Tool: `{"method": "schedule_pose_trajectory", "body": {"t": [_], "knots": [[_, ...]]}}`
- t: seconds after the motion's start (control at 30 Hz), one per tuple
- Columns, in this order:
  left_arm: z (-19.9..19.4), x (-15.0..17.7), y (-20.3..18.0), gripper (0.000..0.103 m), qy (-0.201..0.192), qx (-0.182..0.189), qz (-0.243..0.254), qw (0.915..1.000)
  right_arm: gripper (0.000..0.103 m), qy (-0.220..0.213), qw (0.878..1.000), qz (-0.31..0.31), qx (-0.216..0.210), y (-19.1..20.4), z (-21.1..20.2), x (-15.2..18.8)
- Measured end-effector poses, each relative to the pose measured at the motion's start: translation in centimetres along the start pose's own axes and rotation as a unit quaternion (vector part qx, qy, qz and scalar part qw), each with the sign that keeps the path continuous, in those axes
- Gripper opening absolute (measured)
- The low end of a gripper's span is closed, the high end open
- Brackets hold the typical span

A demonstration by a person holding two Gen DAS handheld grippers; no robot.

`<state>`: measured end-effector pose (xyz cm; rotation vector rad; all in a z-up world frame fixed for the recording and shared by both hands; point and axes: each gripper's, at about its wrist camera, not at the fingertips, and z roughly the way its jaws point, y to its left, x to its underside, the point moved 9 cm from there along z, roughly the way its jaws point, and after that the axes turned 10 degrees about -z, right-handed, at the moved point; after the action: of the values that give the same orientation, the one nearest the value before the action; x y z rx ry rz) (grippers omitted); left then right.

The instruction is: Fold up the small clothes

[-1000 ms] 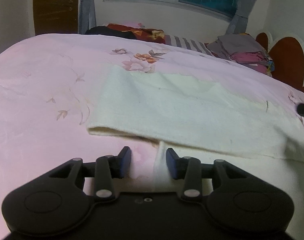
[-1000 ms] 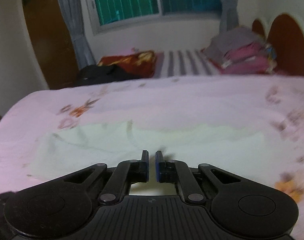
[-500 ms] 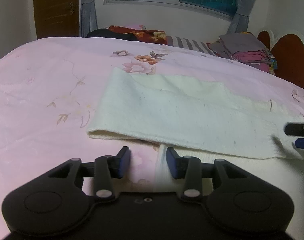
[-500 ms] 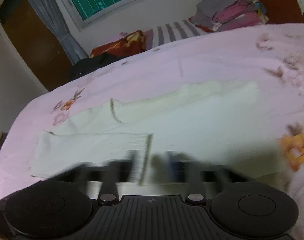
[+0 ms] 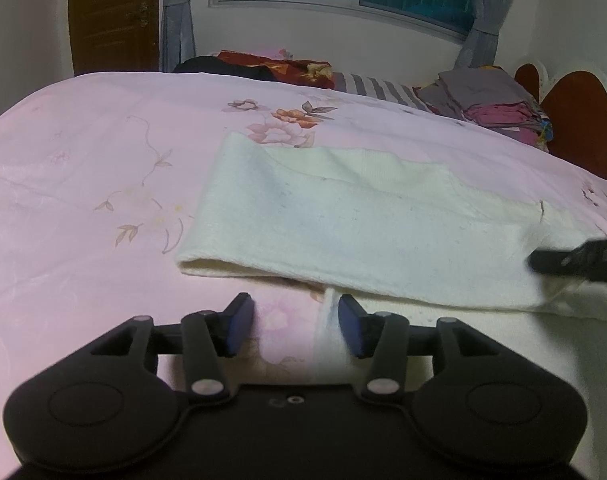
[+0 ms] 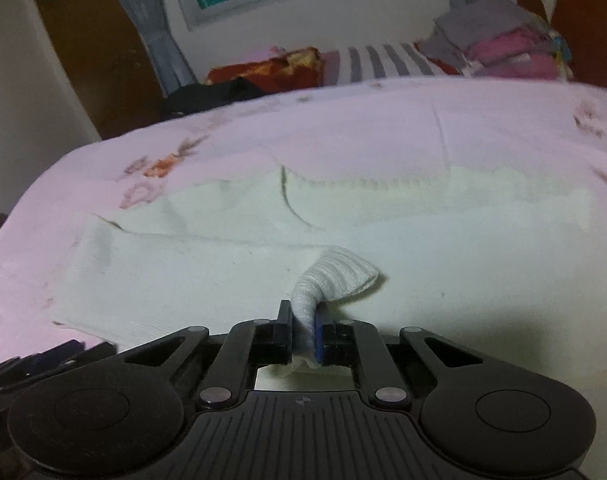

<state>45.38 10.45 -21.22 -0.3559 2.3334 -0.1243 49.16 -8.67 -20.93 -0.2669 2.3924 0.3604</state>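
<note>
A cream knitted garment (image 5: 363,232) lies spread on the pink floral bedspread (image 5: 83,168), one sleeve folded across its body. My left gripper (image 5: 291,324) is open, low over the bedspread, its jaws either side of the garment's left edge. My right gripper (image 6: 306,328) is shut on a pinched-up fold of the garment (image 6: 335,276) at its near edge. The right gripper also shows as a dark blur at the right edge of the left wrist view (image 5: 575,260).
Folded grey and pink clothes (image 5: 491,104) are stacked at the far right by the red heart-shaped headboard (image 5: 575,120). A dark red and black pile (image 5: 263,66) and a striped pillow (image 5: 375,86) lie at the far edge under the window. A brown door (image 5: 111,16) stands back left.
My right gripper swept over the garment, came down and closed on a fold of its near edge. My left gripper stayed open and nearly still.
</note>
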Motion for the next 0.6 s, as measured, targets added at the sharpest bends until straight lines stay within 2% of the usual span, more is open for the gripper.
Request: {"method": "schedule_pose_trajectory", "body": {"t": [0.2,0.4,0.47,0.6], "knots": [[0.1,0.0,0.0,0.053,-0.004,-0.009,-0.005,0.9999,0.009,-0.04,0.999,-0.009,0.011,-2.0,-3.7,-2.7],[0.3,-0.5,-0.2,0.052,-0.01,-0.015,-0.005,0.9998,0.009,-0.031,0.999,-0.004,0.041,-6.5,-5.4,-2.4],[0.3,-0.5,-0.5,0.046,-0.016,-0.014,0.002,0.9998,0.009,-0.018,0.999,0.01,0.05,-8.5,-5.3,-1.6],[0.2,-0.4,-1.5,0.016,-0.027,0.001,0.015,0.9995,0.009,0.001,0.997,0.02,0.073,-11.3,-5.0,-0.1]]}}
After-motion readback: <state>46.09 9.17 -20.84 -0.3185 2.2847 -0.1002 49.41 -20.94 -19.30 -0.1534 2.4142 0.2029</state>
